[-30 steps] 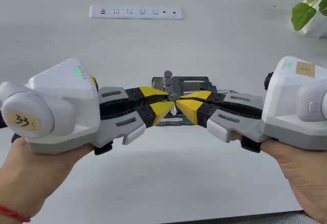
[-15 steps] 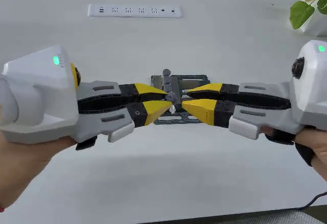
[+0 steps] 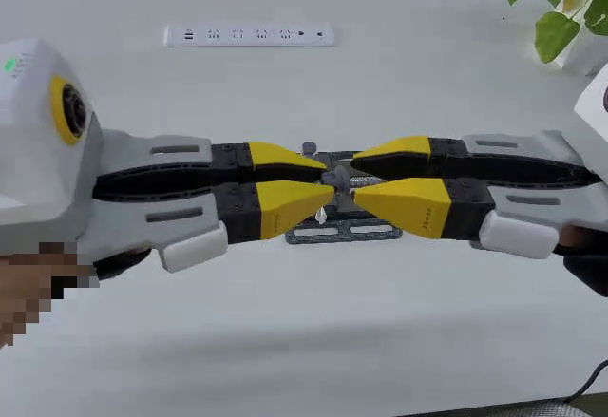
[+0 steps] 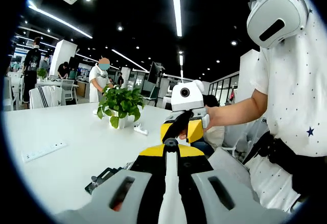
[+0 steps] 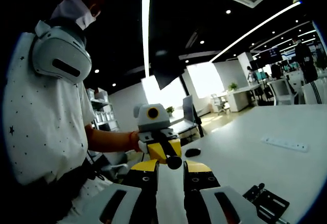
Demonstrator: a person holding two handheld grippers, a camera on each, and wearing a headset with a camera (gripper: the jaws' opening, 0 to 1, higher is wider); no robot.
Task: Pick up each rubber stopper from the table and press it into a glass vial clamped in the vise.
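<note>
While two grippers meet tip to tip, one vise (image 3: 347, 233) lies on the table at 6 o'clock of the tips.
The left gripper (image 3: 328, 177) and right gripper (image 3: 355, 178) each show a narrow jaw gap. One small dark round piece (image 4: 170, 142) sits at the tips, and I cannot tell which gripper grips it. One power strip (image 3: 250, 34) lies at 12 o'clock.

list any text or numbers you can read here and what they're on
No text reads clearly.
Tiny mark on the lower yellow jaw of the right gripper: too small to read.
Power strip: no label that can be read.
</note>
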